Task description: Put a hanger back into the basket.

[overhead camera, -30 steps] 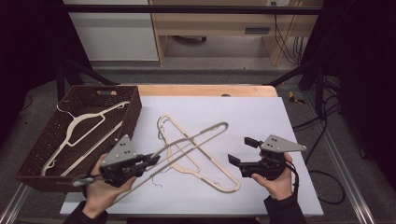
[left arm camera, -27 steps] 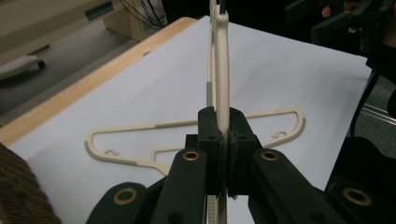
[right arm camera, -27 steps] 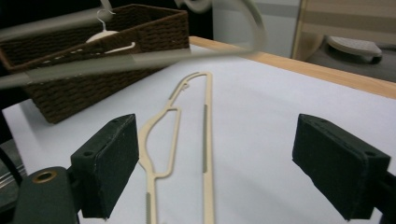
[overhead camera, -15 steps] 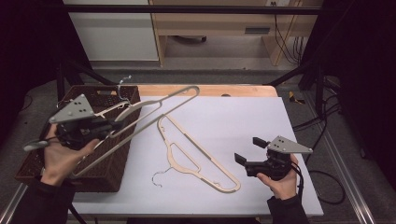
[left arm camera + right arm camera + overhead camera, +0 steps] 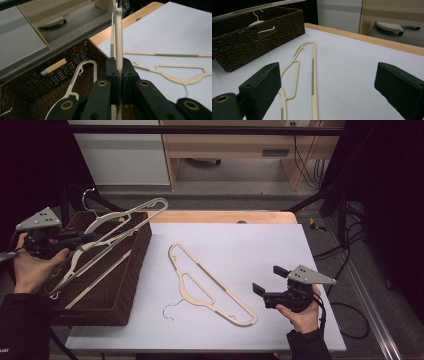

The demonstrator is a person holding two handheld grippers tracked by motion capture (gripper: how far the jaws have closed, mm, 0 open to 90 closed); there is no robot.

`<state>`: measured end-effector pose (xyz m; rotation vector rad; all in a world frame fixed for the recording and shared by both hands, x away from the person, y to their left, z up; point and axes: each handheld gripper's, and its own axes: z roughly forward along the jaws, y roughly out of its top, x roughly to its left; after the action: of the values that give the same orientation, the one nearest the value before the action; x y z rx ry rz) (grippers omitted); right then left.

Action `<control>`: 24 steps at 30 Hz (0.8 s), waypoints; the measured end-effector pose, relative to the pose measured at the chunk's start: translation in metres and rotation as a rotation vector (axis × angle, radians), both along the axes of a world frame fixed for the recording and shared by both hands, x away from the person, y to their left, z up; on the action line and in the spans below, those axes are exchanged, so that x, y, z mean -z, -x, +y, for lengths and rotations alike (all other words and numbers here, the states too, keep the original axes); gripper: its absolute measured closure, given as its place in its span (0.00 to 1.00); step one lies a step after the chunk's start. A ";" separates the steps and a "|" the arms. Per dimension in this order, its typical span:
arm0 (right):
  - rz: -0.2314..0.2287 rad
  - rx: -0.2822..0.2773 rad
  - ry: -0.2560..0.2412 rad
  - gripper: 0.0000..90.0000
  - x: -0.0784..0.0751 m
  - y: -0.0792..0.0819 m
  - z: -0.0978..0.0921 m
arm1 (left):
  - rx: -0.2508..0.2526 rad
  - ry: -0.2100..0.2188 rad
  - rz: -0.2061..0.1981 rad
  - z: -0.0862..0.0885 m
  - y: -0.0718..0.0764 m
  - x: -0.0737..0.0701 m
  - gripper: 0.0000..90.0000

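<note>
My left gripper (image 5: 82, 239) is shut on a cream plastic hanger (image 5: 125, 220), which it holds tilted above a dark wicker basket (image 5: 135, 265) at the table's left. In the left gripper view the jaws clamp the hanger's arm (image 5: 118, 37) edge-on. Another cream hanger (image 5: 82, 72) lies inside the basket (image 5: 37, 82). A third cream hanger (image 5: 210, 285) lies flat on the white table top, its wire hook toward the front. My right gripper (image 5: 265, 280) stands open just to the right of it, and in its own view the gripper (image 5: 329, 80) holds nothing, with that hanger (image 5: 313, 75) ahead.
The white table top (image 5: 260, 240) ends in a wooden strip (image 5: 225, 216) at the back. Beyond it are a cabinet (image 5: 120, 155) and a wooden shelf unit (image 5: 235, 155). Black cables (image 5: 345, 250) hang off the table's right side.
My left gripper carried its hanger from the table's middle leftward to above the basket and has now lowered it toward the basket. The right gripper has barely moved.
</note>
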<state>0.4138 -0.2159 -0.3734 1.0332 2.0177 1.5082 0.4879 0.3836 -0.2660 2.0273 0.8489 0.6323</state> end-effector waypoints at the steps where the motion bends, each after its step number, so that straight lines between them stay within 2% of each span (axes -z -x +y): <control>1: 0.000 0.000 0.000 0.08 0.000 0.000 0.000 | -0.007 0.004 0.006 0.005 -0.002 0.003 0.96; 9: -0.005 -0.004 -0.001 0.09 0.000 0.000 0.002 | -0.079 0.057 0.027 0.043 -0.008 0.028 0.96; 14: -0.005 -0.003 0.004 0.09 0.001 0.000 0.002 | -0.112 0.072 0.064 0.059 -0.008 0.039 0.96; 18: -0.006 -0.001 0.005 0.09 0.001 0.000 0.002 | -0.130 0.050 0.116 0.065 -0.008 0.054 0.96; 21: -0.008 0.001 0.005 0.09 0.000 0.000 0.002 | -0.131 0.058 0.154 0.065 -0.009 0.067 0.96; 24: -0.005 -0.004 0.007 0.09 0.001 0.000 0.003 | -0.131 0.057 0.171 0.060 -0.010 0.077 0.96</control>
<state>0.4139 -0.2130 -0.3741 1.0221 2.0214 1.5035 0.4974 0.4433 -0.3428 2.0066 1.0955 0.5055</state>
